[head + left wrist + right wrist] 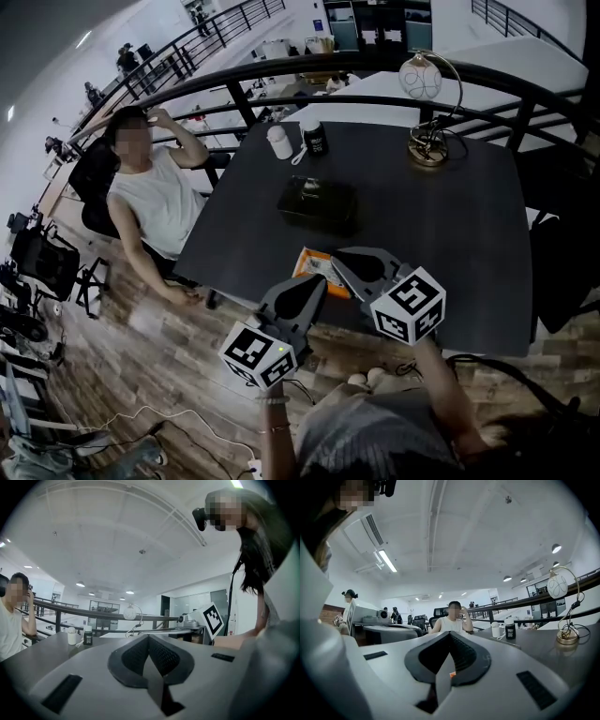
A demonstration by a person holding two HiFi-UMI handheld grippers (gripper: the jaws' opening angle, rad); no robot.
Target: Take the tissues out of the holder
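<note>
The black tissue holder (pixel 317 204) lies flat in the middle of the dark table (pixel 450 244). An orange packet (pixel 312 265) sits at the table's near edge, partly hidden by the grippers. My left gripper (pixel 317 281) and right gripper (pixel 337 256) hover side by side over that near edge, short of the holder. Both point away from me, angled up. In the left gripper view the left gripper (pixel 149 637) has its jaws together, with nothing between them. The right gripper (pixel 450 634) is likewise shut and holds nothing. Neither gripper view shows the holder.
A globe lamp (pixel 424 80) stands at the table's far right. A white bottle (pixel 279 142) and a black bottle (pixel 314 138) stand at the far edge. A seated person (pixel 150 192) is at the table's left side. A dark railing (pixel 281 70) curves behind.
</note>
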